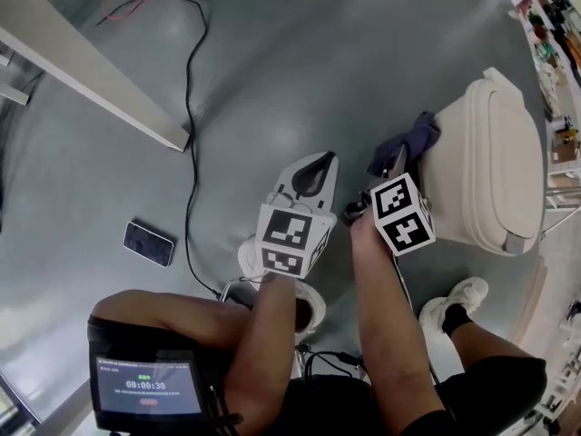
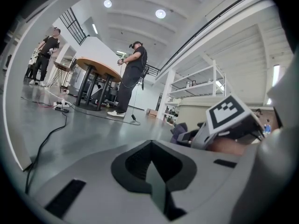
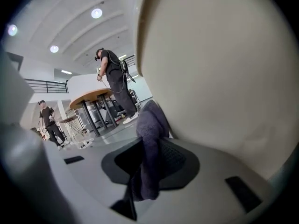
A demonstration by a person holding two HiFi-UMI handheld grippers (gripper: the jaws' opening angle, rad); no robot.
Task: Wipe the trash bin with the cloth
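So, the beige trash bin [image 1: 490, 162] is parked on the grey floor [image 1: 272, 53] at the right side of the head view, lid down, and the dark purple-grey cloth [image 1: 410, 143] is bunched up right against its near side wall. The cloth is pinched tight in the right gripper [image 1: 396, 163]. In the right gripper view it's seen squeezed between the two jaws, with a wad of it poking out past the tips and the bin's pale wall filling pretty much everything to the right, looks like it's touching. The left gripper [image 1: 320, 160] is held just beside the right one, low over the floor and a little apart from the bin. In the left gripper view its jaws are clenched together with nothing caught in them, and the right gripper's marker cube [image 2: 231, 115] is seen off to the right with the cloth just past it. Random extras: a phone [image 1: 149, 242] is lying flat on the floor to the left, a black cable [image 1: 192, 107] is snaked across the floor near it, and a round wooden table [image 2: 98, 69] with a person [image 2: 131, 78] standing by it is visible way back in the room.
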